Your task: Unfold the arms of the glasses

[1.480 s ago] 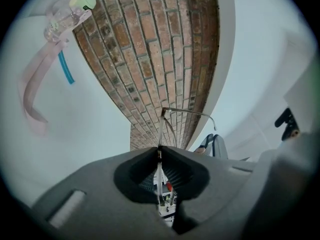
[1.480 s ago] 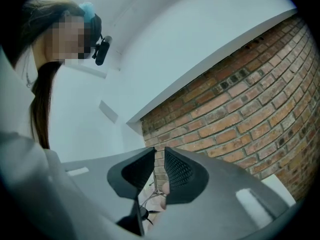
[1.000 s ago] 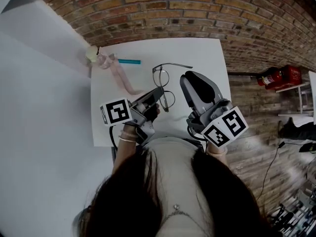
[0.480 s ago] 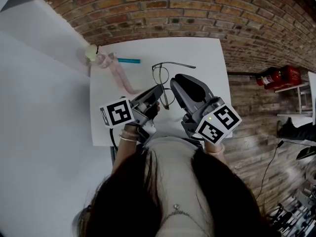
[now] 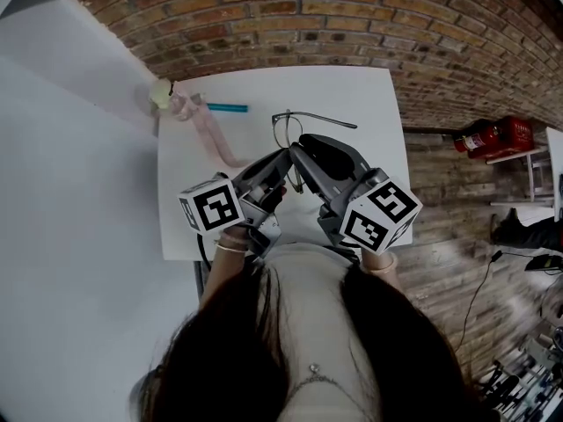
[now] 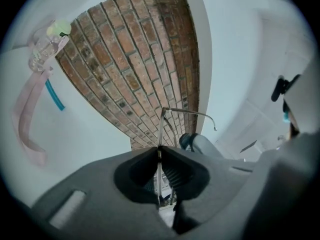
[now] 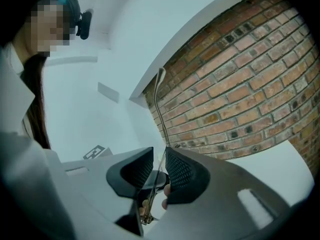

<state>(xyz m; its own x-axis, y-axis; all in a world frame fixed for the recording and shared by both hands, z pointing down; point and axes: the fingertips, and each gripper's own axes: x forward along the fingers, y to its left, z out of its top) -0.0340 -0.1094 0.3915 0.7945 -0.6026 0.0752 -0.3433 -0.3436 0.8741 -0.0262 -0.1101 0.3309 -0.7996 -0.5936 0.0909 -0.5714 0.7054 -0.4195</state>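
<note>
Bottle (image 5: 165, 95), small and clear with a pale green cap, lies at the far left corner of the white bench (image 5: 369, 104). A pink strap (image 5: 211, 134) is tied to it and curls over the bench top toward the person. A teal stick (image 5: 227, 108) lies just beside the bottle.

Next comes the left tool (image 5: 283, 158), with its black and white cube (image 5: 211, 207) near the person's body. In the left gripper view, this tool (image 6: 159, 151) is pinched tight on the thin front frame of the glasses (image 6: 160, 131). The frame stands up out of the jaws, and one arm sticks out to the side with a bent tip.

The glasses (image 5: 285, 132) are at the middle of the bench, right between the two tools.

The right tool (image 5: 299, 146) is close up against the left one. In the right gripper view, the jaws of this tool (image 7: 160, 151) are a little apart. One thin arm of the glasses (image 7: 159, 114) runs up between them, close to one ribbed pad. The jaws are not pinching it.

Far to the right, past the bench, a red thing (image 5: 493, 136) sits by the bricks.
</note>
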